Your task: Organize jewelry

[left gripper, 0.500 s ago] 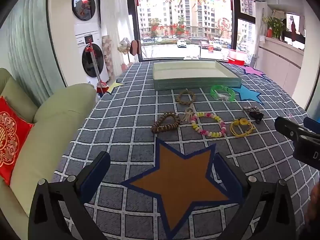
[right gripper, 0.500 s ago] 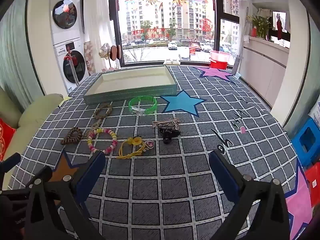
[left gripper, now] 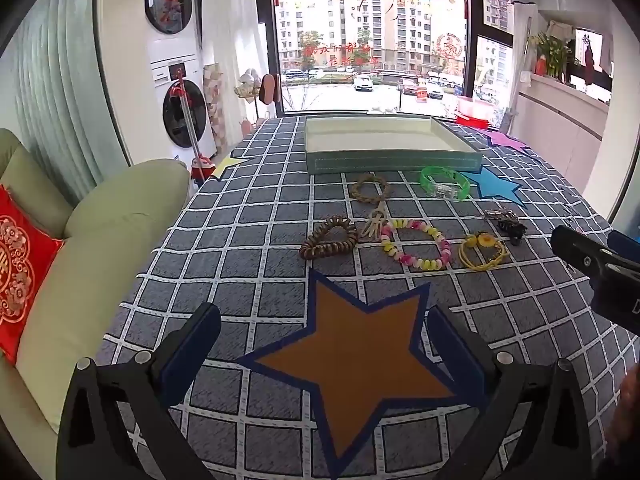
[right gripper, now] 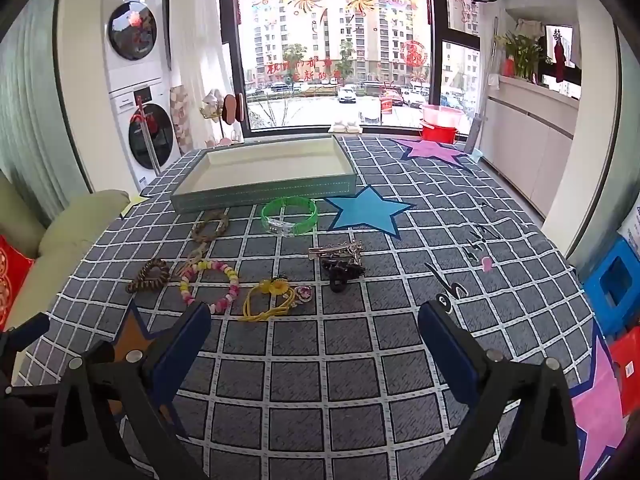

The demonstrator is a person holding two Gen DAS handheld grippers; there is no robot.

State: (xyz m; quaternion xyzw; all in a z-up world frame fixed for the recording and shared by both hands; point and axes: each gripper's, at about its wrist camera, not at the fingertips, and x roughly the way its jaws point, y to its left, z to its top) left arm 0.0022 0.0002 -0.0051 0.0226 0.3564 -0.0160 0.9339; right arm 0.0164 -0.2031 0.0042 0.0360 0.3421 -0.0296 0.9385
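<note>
Jewelry sits loose on the grey grid-patterned tablecloth (right gripper: 360,360), all on your side of the shallow green rectangular tray with cream lining (right gripper: 264,176). Nothing is in the tray that I can see.

Touching or just in front of the tray's near wall: the translucent green plastic bangle (right gripper: 290,216) and the braided tan cord bracelet (right gripper: 210,224). Further from the tray, toward you: the silver metal hair clip (right gripper: 336,249) with the black claw clip (right gripper: 342,272) just beside it, the brown wooden bead bracelet (right gripper: 148,276), and the pink-and-yellow beaded bracelet (right gripper: 210,284). Nearest you is the yellow elastic hair tie with flower (right gripper: 268,298); a small pink gem charm (right gripper: 305,293) lies next to it, possibly attached, can't resolve it.

Your right gripper (right gripper: 314,344) hangs above the cloth well short of the tray, jaws wide, nothing between them; its left finger is close to the beaded bracelet in view.

Your left gripper (left gripper: 324,344) is also spread wide and empty, over the orange star patch with blue border (left gripper: 352,360), well apart from the tray.
</note>
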